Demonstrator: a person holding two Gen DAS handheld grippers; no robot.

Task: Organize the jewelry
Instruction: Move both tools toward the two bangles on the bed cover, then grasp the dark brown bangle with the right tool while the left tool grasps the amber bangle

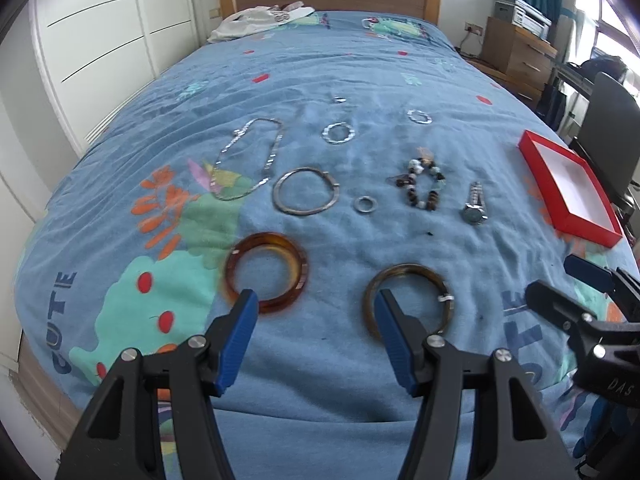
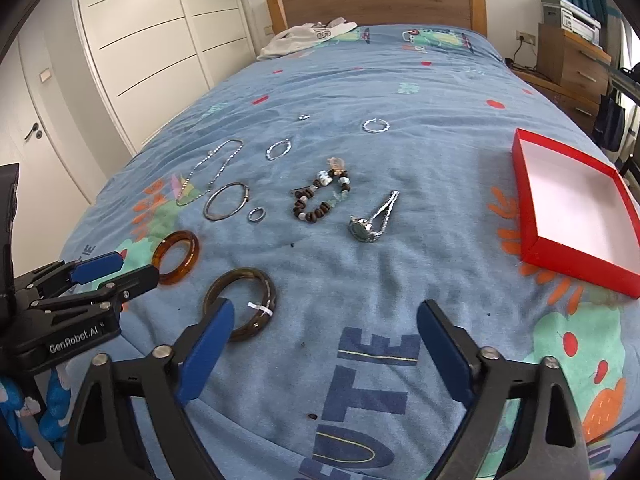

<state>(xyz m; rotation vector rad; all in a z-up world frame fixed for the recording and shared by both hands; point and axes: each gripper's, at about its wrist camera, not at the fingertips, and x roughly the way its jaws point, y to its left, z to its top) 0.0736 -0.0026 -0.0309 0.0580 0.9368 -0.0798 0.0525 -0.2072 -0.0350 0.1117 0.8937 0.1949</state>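
Jewelry lies spread across a bed [image 1: 320, 72] with a blue cartoon-print cover. The left hand-held gripper [image 1: 316, 300] hangs low over the near edge, jaws wide apart and holding nothing; an amber bangle [image 1: 266, 272] sits at its 11 o'clock, a darker brown bangle [image 1: 408, 300] at its 1 o'clock. The right hand-held gripper [image 2: 324, 312] is likewise wide open and empty. From it, a watch [image 2: 370, 220] lies at 12 o'clock, a beaded bracelet [image 2: 320, 196] beyond, a silver chain [image 2: 212, 168] at 11 o'clock, and an open red box [image 2: 576, 208] at 2 o'clock.
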